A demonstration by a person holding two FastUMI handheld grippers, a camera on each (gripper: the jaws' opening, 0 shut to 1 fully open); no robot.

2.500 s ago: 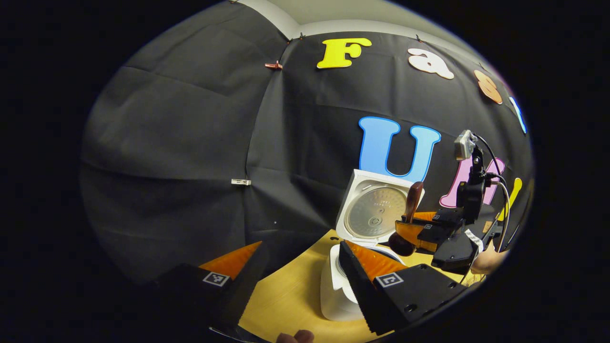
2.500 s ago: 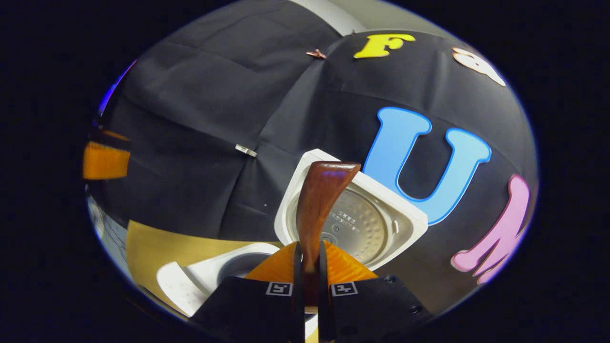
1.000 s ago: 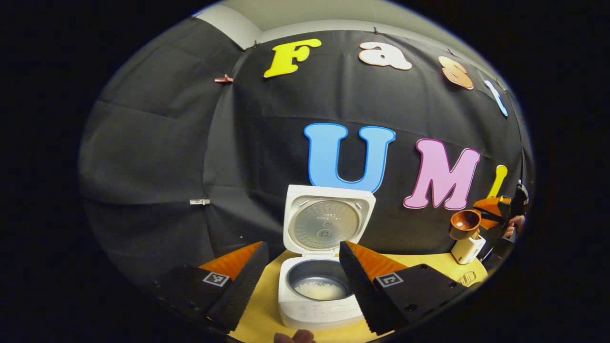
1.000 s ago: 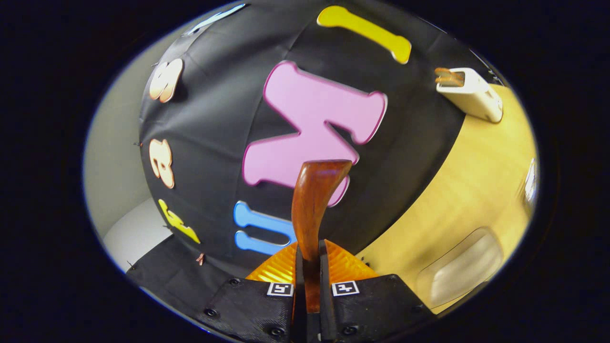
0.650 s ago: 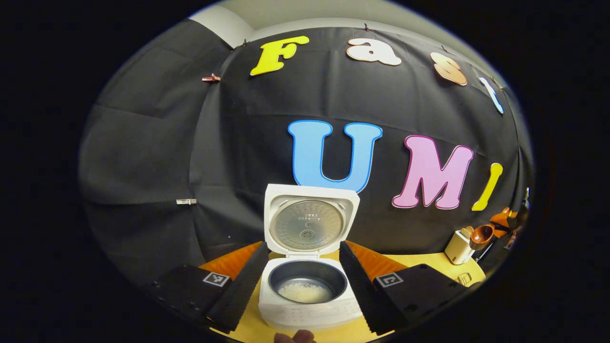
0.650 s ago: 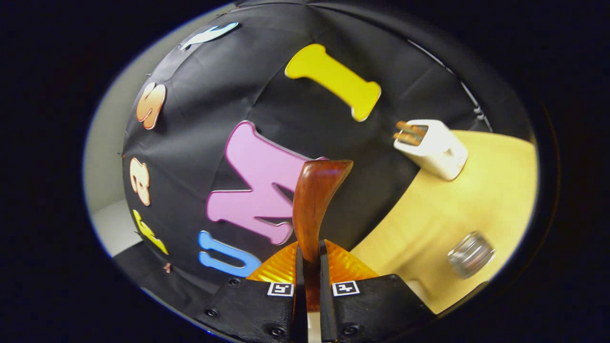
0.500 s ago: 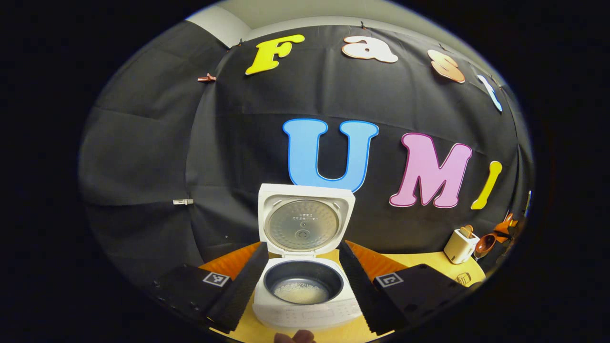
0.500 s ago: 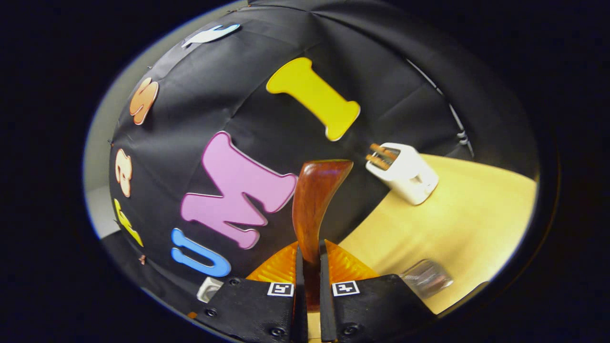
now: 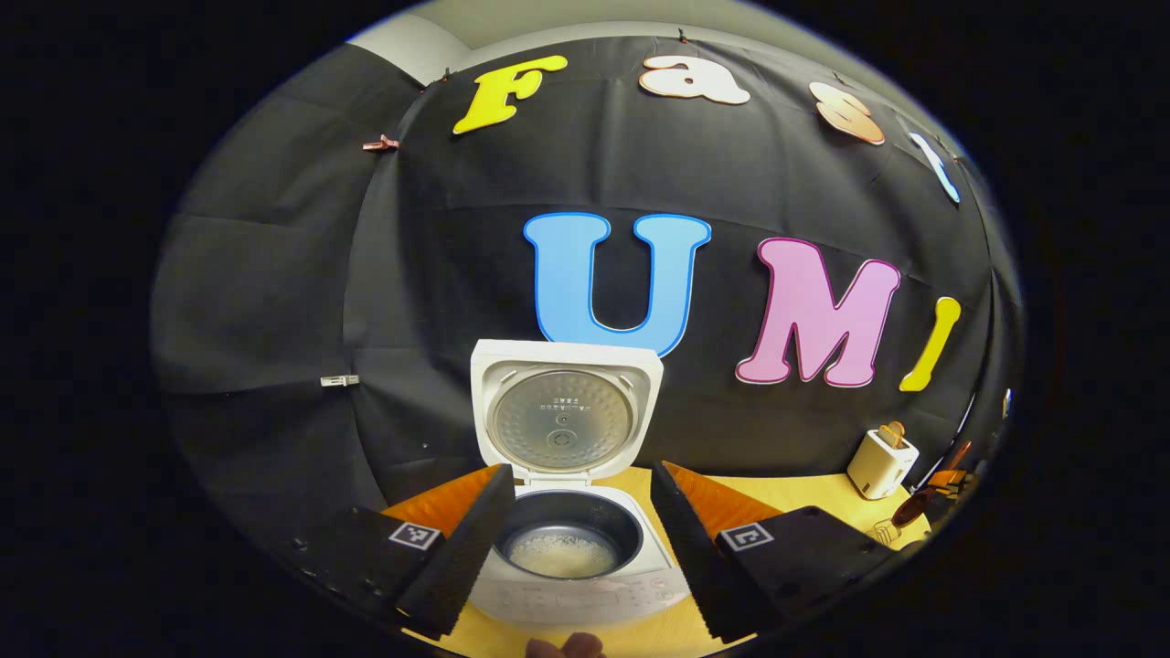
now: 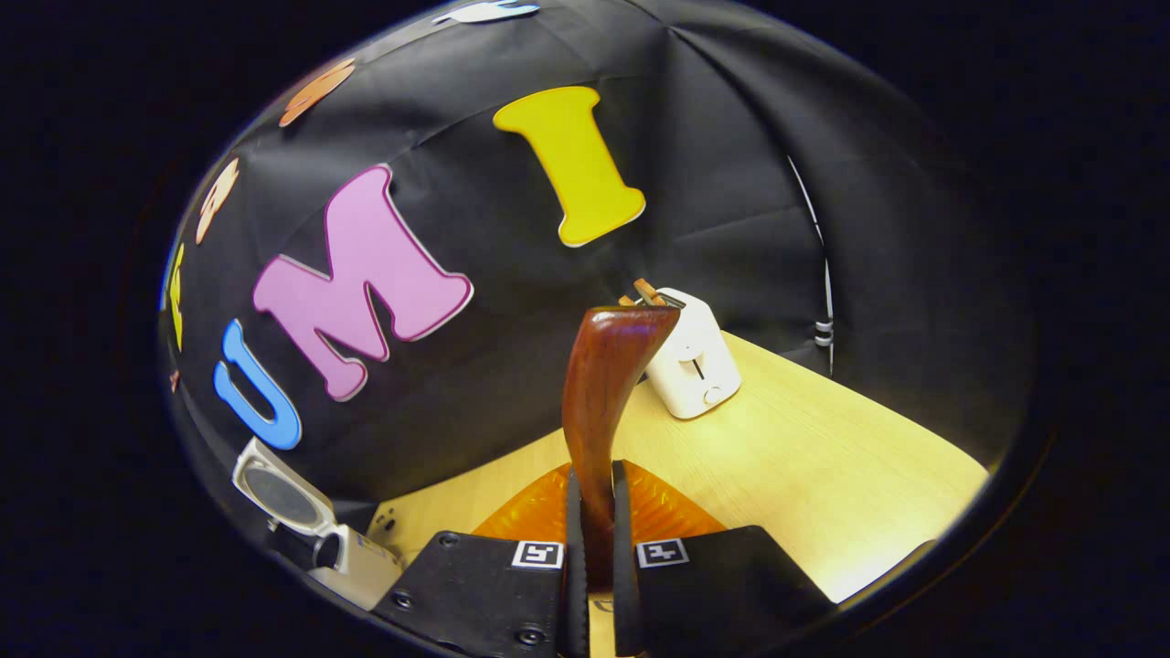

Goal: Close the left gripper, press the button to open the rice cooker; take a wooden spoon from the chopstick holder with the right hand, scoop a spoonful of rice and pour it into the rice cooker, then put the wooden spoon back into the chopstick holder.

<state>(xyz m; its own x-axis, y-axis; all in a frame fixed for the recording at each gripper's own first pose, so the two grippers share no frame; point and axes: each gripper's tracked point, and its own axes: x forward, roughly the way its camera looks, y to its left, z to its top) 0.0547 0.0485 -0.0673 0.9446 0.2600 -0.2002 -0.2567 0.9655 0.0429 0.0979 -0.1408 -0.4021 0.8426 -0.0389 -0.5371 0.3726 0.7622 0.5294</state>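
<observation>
Left gripper (image 9: 576, 521) is hovering with jaws spread wide, framing the white square rice cooker (image 9: 576, 539) at 6 o'clock in the left gripper view; lid is standing open, white rice (image 9: 562, 555) is lying in the dark inner pot. Right gripper (image 10: 590, 521) is pinching the dark brown wooden spoon (image 10: 603, 393), handle pointing to 12 o'clock. White chopstick holder (image 10: 690, 361) is sitting on the light wooden table (image 10: 823, 466), just beyond the handle tip at 1 o'clock.
</observation>
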